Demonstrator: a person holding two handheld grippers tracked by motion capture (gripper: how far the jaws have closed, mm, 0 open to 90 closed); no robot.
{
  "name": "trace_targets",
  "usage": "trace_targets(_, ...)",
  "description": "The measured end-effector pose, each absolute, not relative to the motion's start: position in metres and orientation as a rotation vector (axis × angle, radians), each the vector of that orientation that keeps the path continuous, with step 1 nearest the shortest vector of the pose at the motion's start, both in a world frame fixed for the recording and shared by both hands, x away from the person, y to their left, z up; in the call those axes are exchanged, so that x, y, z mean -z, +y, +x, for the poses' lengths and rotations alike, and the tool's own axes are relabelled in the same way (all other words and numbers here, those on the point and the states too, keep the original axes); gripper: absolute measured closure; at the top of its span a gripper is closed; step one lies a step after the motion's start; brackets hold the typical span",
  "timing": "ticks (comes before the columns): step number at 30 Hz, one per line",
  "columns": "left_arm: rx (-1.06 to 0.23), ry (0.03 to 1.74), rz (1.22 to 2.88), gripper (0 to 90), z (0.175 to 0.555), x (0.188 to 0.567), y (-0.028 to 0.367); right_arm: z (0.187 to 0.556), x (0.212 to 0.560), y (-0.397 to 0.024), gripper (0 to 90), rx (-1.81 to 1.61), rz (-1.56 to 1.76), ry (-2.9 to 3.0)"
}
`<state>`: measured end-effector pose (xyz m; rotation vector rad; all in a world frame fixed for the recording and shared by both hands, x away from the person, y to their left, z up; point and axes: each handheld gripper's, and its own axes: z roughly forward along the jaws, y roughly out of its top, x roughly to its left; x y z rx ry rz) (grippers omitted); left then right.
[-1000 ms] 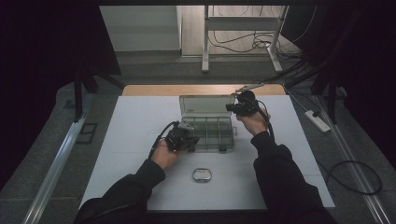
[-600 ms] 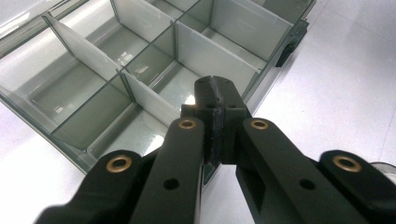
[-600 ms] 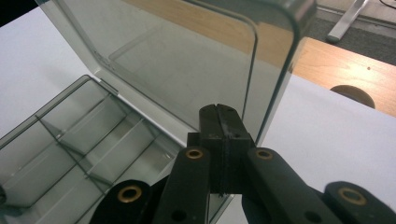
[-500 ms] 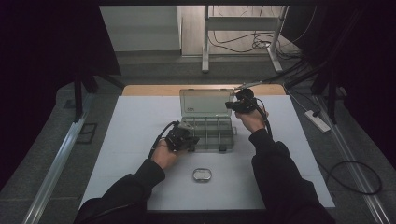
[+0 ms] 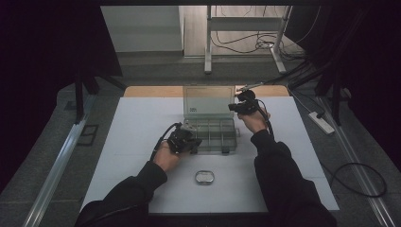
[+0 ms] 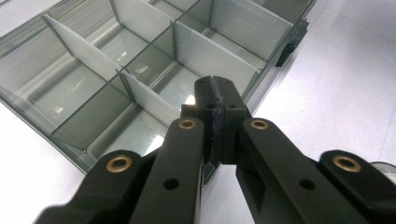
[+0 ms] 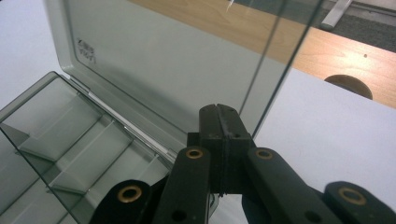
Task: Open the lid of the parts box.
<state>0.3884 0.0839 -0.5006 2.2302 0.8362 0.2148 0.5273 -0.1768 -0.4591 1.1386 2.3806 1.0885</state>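
Observation:
A clear plastic compartment box (image 5: 213, 137) lies on the white table top, its lid (image 5: 208, 100) standing up at the back. My left gripper (image 5: 195, 142) is shut and empty at the box's front left wall, its tip (image 6: 215, 91) over a near compartment (image 6: 93, 70). My right gripper (image 5: 232, 108) is shut by the lid's right edge. In the right gripper view its tip (image 7: 218, 116) is close to the raised lid (image 7: 163, 60), above the dividers (image 7: 70, 135); contact is unclear.
A small oval metal tin (image 5: 204, 177) lies on the white surface in front of the box. A black latch (image 6: 287, 44) sits on the box's front wall. A wooden strip (image 5: 151, 91) with a round hole (image 7: 348, 84) runs along the far edge. Cables lie on the floor beyond.
The lid has swung from a low tilt to upright. My right gripper has shifted slightly left along with it. The left gripper has stayed at the box's front.

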Motion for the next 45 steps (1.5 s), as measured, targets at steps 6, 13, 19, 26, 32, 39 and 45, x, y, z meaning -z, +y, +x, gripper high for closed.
trace_targets(6,-0.214,0.836,2.231,89.3,0.389,0.500,0.084,0.525,0.458,-0.175,89.6,-1.081,1.123,2.398)
trace_targets(13,-0.196,0.851,2.222,89.2,0.390,0.500,0.084,0.515,0.452,-0.176,85.8,-1.098,1.108,2.405)
trace_targets(19,-0.212,0.850,2.225,86.1,0.388,0.498,0.085,0.506,0.449,-0.177,77.5,-1.087,1.093,2.438)
trace_targets(26,-0.235,0.865,2.222,80.8,0.386,0.494,0.091,0.493,0.448,-0.175,67.2,-1.055,1.064,2.475)
trace_targets(32,-0.235,0.876,2.228,74.7,0.383,0.491,0.098,0.484,0.446,-0.176,59.8,-1.038,1.061,2.473)
trace_targets(39,-0.239,0.880,2.251,65.1,0.378,0.489,0.104,0.472,0.445,-0.178,52.2,-1.016,1.052,2.474)
trace_targets(45,-0.238,0.893,2.240,57.9,0.375,0.485,0.111,0.460,0.443,-0.181,45.0,-1.020,1.049,2.480)
